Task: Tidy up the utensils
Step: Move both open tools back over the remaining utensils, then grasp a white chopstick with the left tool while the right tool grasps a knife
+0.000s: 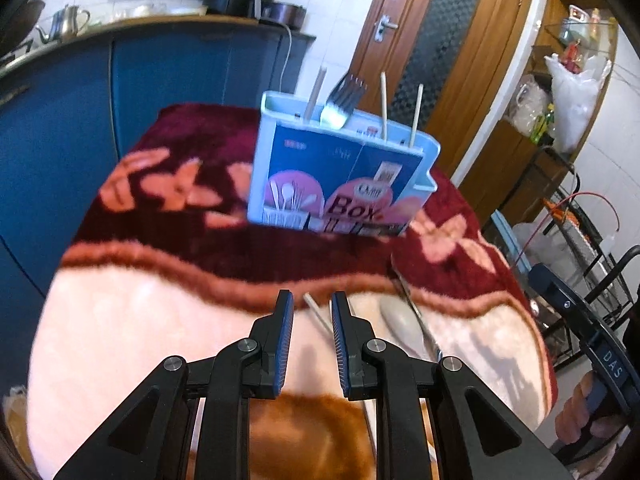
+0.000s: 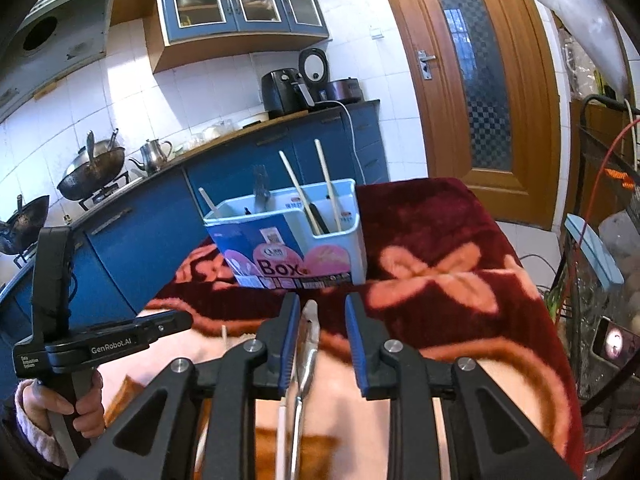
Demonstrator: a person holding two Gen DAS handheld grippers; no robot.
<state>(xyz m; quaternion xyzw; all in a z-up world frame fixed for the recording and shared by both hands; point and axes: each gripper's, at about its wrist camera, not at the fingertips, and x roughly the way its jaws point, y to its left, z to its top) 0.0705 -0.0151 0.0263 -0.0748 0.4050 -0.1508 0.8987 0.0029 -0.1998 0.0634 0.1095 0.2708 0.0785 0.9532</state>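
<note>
The utensil box (image 2: 296,236) stands upright on the blanket-covered worktop (image 2: 440,240), already holding a fork (image 1: 344,98) and several chopsticks (image 2: 298,192). The right tool (image 2: 322,340) is spread, with a metal spoon (image 2: 306,356) lying between its fingers, nearer the left pad. The left tool (image 1: 312,340) is also spread, empty, above a loose chopstick (image 1: 318,314). To do the pickup well, I'd centre the spoon's handle between the pads, close firmly, then lift it clear of the soft pile before carrying it to a free compartment.
</note>
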